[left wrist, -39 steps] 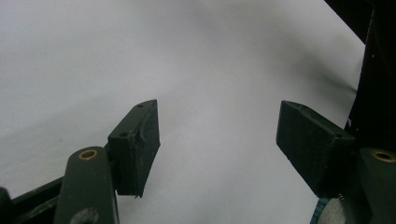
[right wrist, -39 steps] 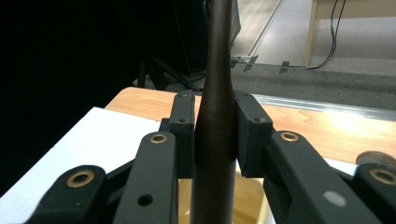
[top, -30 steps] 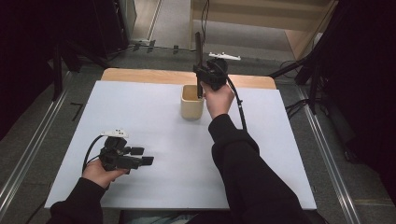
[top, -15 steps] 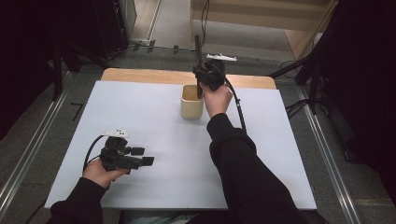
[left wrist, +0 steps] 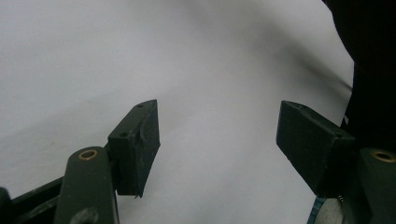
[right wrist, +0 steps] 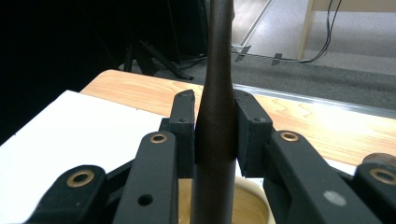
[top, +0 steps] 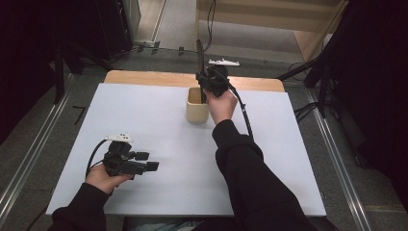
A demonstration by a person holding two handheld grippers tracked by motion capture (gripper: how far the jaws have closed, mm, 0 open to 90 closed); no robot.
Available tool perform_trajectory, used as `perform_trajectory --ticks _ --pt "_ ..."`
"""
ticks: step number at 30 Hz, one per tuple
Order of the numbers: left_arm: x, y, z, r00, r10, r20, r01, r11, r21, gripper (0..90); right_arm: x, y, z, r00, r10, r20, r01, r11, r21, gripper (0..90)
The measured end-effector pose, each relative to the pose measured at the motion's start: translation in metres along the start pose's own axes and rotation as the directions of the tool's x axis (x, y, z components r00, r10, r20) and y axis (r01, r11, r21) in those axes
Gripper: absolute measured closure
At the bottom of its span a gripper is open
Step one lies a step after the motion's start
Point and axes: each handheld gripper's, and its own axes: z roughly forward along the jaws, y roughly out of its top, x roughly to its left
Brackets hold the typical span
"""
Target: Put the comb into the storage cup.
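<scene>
Clamping a dark rod point(right wrist: 215, 121) above the cup point(top: 197, 107), right gripper point(right wrist: 215, 135); left gripper point(left wrist: 217, 140) wide apart, empty.

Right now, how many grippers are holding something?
1. The right gripper, above the beige cup at the table's far side, clamps a dark stick. The left gripper rests open, near-left.

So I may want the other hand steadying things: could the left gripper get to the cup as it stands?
Probably yes: bare white table lies between the open left gripper and the cup; the right gripper holds the dark stick from above.
</scene>
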Motion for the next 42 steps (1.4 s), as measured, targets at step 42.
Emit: perform_trajectory --ticks 42 --pt "0.001 -0.001 0.001 1.0000 0.003 -0.001 -0.003 0.9999 0.014 30.5 0.000 -0.023 0.004 0.9989 -0.046 -0.009 0.046 0.996 0.072 69.9"
